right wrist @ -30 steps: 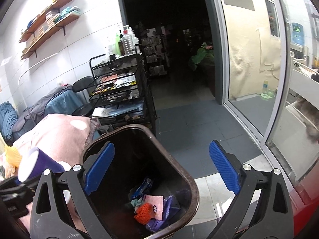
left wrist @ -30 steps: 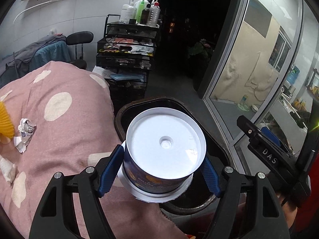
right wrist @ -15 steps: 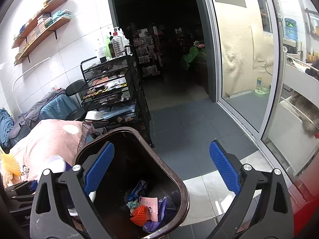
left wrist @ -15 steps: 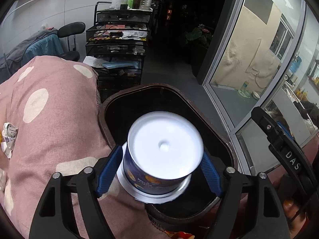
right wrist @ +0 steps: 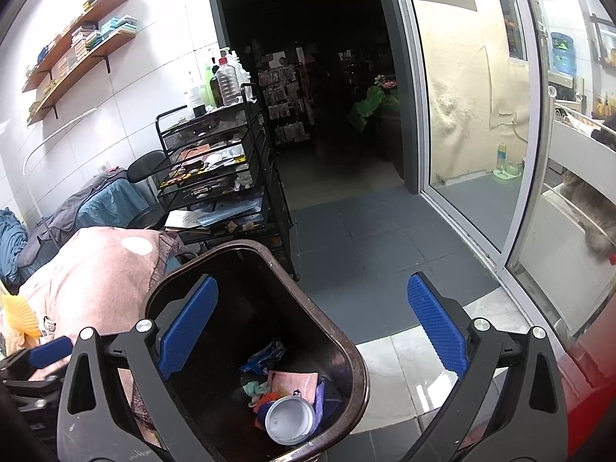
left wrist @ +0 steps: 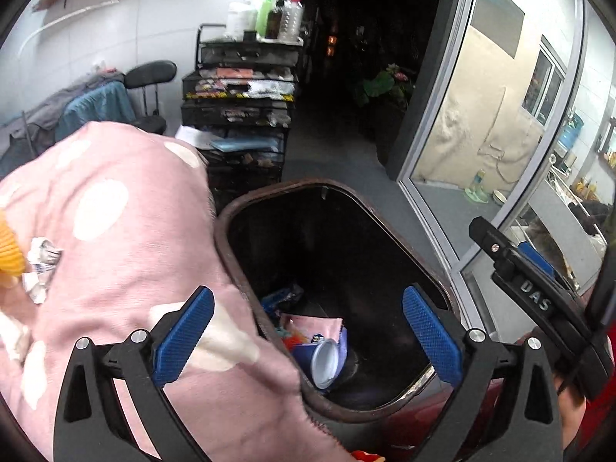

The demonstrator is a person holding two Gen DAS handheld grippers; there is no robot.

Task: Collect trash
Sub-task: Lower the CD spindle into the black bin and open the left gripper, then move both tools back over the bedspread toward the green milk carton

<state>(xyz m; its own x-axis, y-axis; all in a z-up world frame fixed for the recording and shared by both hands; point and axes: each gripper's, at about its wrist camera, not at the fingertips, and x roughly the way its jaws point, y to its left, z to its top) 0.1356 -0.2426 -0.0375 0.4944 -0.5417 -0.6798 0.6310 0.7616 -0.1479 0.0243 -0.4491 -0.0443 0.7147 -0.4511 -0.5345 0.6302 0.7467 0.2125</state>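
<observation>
The dark brown trash bin (left wrist: 404, 246) stands beside the pink dotted blanket (left wrist: 127, 254). A blue paper cup with a white base (left wrist: 323, 362) lies on its side inside the bin on other wrappers; it also shows in the right wrist view (right wrist: 288, 419). My left gripper (left wrist: 304, 338) is open and empty above the bin's near rim. My right gripper (right wrist: 312, 331) is open and empty above the bin (right wrist: 346, 346). A crumpled paper scrap (left wrist: 40, 265) lies on the blanket at the left, next to a yellow object (left wrist: 9, 246).
A black wire cart (right wrist: 223, 177) with bottles on top stands behind the bin. A black chair (left wrist: 150, 88) with draped clothes is at the left. Glass sliding doors (right wrist: 481, 134) run along the right. Grey tiled floor (right wrist: 365, 254) lies beyond the bin.
My left gripper opened and let go of the blue cup, which dropped into the bin. The right gripper stayed open over the bin.
</observation>
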